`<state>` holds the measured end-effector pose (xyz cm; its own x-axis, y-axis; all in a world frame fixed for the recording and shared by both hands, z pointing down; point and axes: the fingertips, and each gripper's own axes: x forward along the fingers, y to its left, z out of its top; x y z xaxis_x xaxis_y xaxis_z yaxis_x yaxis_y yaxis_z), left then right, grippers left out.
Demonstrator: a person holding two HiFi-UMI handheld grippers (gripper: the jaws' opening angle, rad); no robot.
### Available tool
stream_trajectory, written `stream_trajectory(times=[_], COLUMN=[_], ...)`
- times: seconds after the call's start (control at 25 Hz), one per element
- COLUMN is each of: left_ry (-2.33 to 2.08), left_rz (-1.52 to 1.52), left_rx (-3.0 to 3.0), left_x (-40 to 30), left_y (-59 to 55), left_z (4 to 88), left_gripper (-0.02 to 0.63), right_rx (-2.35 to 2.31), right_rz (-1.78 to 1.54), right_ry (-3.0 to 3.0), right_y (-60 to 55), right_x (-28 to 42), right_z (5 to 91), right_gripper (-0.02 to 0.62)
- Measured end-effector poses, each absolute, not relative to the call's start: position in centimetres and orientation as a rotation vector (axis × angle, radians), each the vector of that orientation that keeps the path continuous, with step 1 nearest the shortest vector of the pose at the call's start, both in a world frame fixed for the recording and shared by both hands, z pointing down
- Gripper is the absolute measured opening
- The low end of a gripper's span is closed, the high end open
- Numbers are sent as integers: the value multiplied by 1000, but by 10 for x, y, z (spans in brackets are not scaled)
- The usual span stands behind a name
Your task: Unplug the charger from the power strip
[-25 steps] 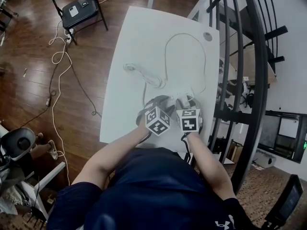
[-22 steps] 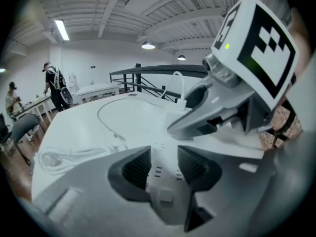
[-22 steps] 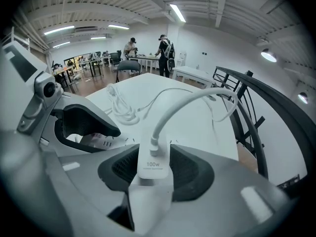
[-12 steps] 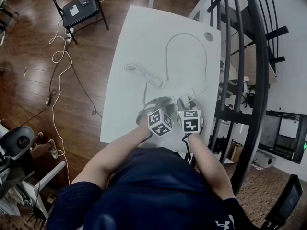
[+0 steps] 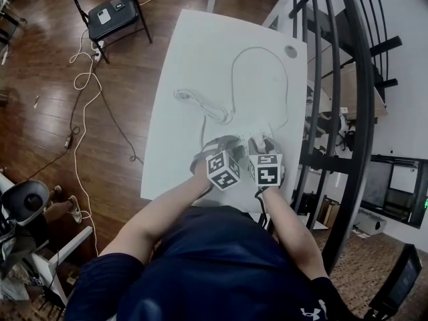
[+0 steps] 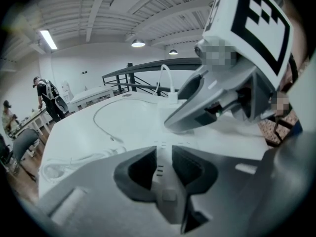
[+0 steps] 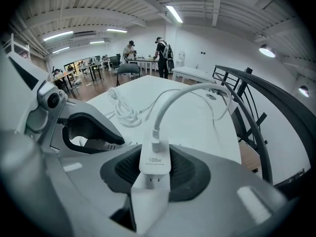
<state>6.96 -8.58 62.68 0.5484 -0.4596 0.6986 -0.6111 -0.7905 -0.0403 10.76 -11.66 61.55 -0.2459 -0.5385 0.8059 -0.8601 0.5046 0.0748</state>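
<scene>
Your left gripper (image 6: 163, 168) is squeezed shut on the power strip (image 6: 165, 191). The white strip sits tight between the two dark pads. It lies flat on the white table (image 5: 200, 52), at the near edge, close to your body.

Your right gripper (image 7: 156, 171) is squeezed shut on the charger (image 7: 155, 158). The charger is a small white block. It stands up on the power strip, right between the pads. A white cable (image 7: 177, 95) comes out of its top, bends over and runs away across the table. A bundle of white cord (image 5: 200, 104) lies farther out on the table, apart from both grippers.

So both grabs are done. One gripper holds the strip down and the other has the charger.

The pulling is not done yet. The charger looks pushed all the way in, and I see no gap under it and no metal pins.

What is left, I think, is to pull the charger straight up and out while you keep the strip flat. If you tug sideways, the strip may tip or slide with it. After that, the charger can go down on the table and both grippers can let go.
</scene>
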Motion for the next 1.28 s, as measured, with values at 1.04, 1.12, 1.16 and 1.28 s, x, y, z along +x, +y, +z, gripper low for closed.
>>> stream_trajectory(times=[1.04, 1.12, 1.16, 1.28], left_ry=[-996, -985, -976, -957], left_rz=[553, 487, 461, 431], left_rx=[2340, 2308, 2295, 2275], left_x=[35, 31, 30, 25], left_y=[-61, -52, -46, -31], left_z=[546, 534, 528, 519], left_gripper=[38, 38, 38, 38], right_rx=[1266, 1260, 1253, 1239], right_rz=[1385, 1507, 1556, 1655], right_ry=[-2290, -2294, -2298, -2287], right_y=[-69, -61, -56, -38], right_x=[117, 124, 126, 127], right_z=[491, 484, 481, 478], right_gripper=[143, 143, 143, 143])
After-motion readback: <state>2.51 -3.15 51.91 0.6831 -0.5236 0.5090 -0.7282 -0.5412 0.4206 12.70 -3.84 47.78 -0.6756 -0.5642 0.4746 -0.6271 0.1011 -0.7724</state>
